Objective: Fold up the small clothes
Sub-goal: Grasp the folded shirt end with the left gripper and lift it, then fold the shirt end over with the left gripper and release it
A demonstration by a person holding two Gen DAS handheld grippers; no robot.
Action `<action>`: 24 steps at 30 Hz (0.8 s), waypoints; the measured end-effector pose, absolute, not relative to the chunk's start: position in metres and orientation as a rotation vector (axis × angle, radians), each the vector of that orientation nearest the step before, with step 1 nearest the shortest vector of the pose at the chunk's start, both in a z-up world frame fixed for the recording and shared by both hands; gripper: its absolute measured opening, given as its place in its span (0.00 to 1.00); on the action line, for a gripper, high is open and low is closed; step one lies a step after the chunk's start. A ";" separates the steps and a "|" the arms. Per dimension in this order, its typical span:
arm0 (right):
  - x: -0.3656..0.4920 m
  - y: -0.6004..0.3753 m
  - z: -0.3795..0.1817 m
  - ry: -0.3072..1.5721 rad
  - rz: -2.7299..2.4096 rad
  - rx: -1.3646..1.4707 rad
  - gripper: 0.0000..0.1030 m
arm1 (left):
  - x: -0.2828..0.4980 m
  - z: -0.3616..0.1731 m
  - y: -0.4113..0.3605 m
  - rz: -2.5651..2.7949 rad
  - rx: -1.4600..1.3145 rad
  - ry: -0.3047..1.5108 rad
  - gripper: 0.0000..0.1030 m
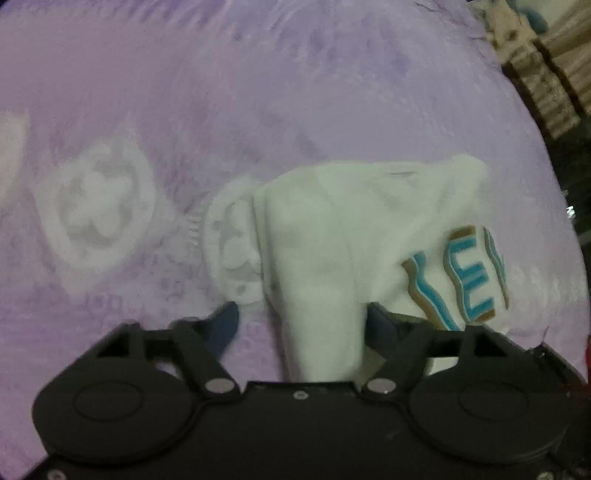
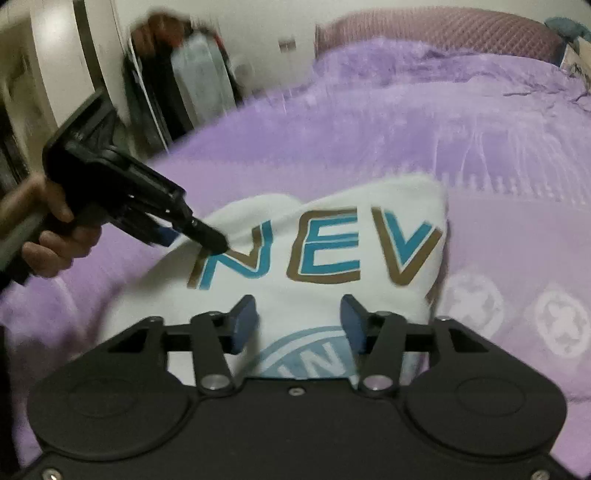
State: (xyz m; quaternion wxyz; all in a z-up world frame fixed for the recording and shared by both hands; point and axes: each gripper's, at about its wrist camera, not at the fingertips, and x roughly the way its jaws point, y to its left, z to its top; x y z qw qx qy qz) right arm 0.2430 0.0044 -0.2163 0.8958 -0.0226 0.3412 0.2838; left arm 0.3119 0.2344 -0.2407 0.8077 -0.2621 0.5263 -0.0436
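Observation:
A small white shirt (image 2: 332,229) with blue-and-brown letters lies partly folded on the purple bedspread (image 2: 406,122). In the left wrist view the shirt (image 1: 332,236) runs between the fingers of my left gripper (image 1: 301,317), whose jaws stand wide apart around a fold of it. In the right wrist view my right gripper (image 2: 298,317) is open, its blue pads either side of the shirt's lower part. The left gripper also shows there (image 2: 207,236), its tip against the shirt's left edge, held by a hand.
The bedspread has white round flower patterns (image 1: 96,206). A padded headboard (image 2: 443,29) is at the far end. Dark bags and a white cabinet (image 2: 177,85) stand beside the bed on the left. Cardboard-like boxes (image 1: 546,77) sit past the bed's right edge.

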 end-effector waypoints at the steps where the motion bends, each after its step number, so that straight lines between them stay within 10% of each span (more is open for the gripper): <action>1: 0.244 0.014 -0.226 0.715 0.568 -0.099 0.52 | 0.306 -0.244 0.244 -0.086 -0.630 1.106 0.77; 12: 0.203 -0.012 -0.185 0.532 0.577 -0.062 0.39 | 0.215 -0.139 0.245 -0.210 -0.608 0.755 0.77; 15: 0.187 -0.011 -0.195 0.583 0.648 -0.037 0.23 | 0.216 -0.154 0.204 -0.336 -0.567 0.852 0.77; 24: 0.185 -0.008 -0.268 0.731 0.643 -0.092 0.22 | 0.188 -0.240 0.222 -0.293 -0.706 0.893 0.77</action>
